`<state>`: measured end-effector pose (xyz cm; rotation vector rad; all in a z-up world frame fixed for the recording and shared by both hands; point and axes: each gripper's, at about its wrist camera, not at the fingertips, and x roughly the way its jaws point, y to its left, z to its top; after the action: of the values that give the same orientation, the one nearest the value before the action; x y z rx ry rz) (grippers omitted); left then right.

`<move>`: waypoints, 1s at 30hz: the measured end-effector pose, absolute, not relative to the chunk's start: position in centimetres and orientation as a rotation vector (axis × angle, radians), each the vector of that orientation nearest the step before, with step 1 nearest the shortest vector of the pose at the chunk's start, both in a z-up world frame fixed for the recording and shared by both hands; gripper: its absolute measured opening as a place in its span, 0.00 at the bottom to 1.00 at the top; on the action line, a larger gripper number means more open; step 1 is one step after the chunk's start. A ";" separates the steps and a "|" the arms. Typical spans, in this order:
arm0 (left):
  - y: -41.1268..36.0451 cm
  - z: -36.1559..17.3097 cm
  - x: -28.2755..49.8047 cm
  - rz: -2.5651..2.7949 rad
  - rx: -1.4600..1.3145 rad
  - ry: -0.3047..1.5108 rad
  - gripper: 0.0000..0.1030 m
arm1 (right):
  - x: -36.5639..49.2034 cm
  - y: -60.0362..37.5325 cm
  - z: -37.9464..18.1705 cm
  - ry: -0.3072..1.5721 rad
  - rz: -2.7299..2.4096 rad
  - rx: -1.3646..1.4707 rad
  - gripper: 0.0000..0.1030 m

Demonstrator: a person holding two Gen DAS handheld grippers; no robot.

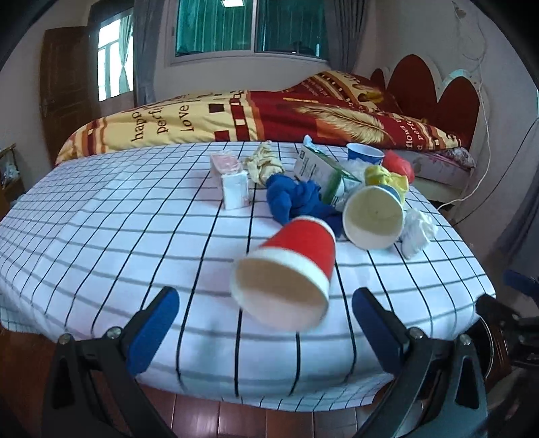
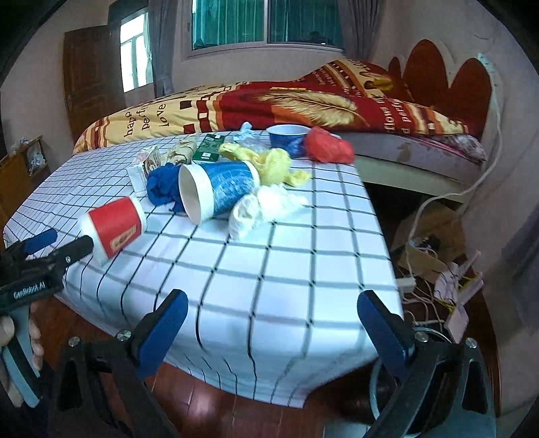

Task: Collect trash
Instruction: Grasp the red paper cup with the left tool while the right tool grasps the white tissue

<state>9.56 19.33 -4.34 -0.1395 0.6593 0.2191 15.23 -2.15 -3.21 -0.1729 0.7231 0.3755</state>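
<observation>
Red paper cup (image 1: 286, 266) lies tipped beside blue cup (image 2: 219, 193) and crumpled scraps.

Soft daylight enters through the teal-curtained window (image 1: 249, 27); heavy fisheye bending, dark corners, and the tipped red paper cup (image 1: 286, 269) smears with motion blur.

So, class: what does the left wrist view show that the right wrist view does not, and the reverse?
Only the left wrist view looks into the red cup, lying between its open fingers. Only the right wrist view shows a hand holding the left gripper, plus cables on the floor. Both share the checked tablecloth, blue cup and bed.
</observation>
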 end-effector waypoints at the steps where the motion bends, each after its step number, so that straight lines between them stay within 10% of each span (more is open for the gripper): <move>1: 19.4 -4.5 10.0 0.212 -0.140 0.659 1.00 | 15.9 -1.6 -3.4 0.726 0.380 -0.175 0.93; 14: 19.4 -5.7 13.4 0.149 -0.172 0.669 0.82 | 24.3 2.6 -5.2 0.775 0.406 -0.152 0.67; 20: 19.4 -5.4 13.2 0.140 -0.206 0.653 0.75 | 24.7 2.0 -5.7 0.790 0.451 -0.126 0.17; 30: 18.7 -4.2 12.4 0.135 -0.205 0.607 0.64 | 21.5 -0.6 -4.4 0.718 0.464 -0.107 0.15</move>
<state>12.43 18.68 -4.18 -0.2049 0.6074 0.1346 21.49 -0.62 -4.39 -0.1065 0.7182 0.4635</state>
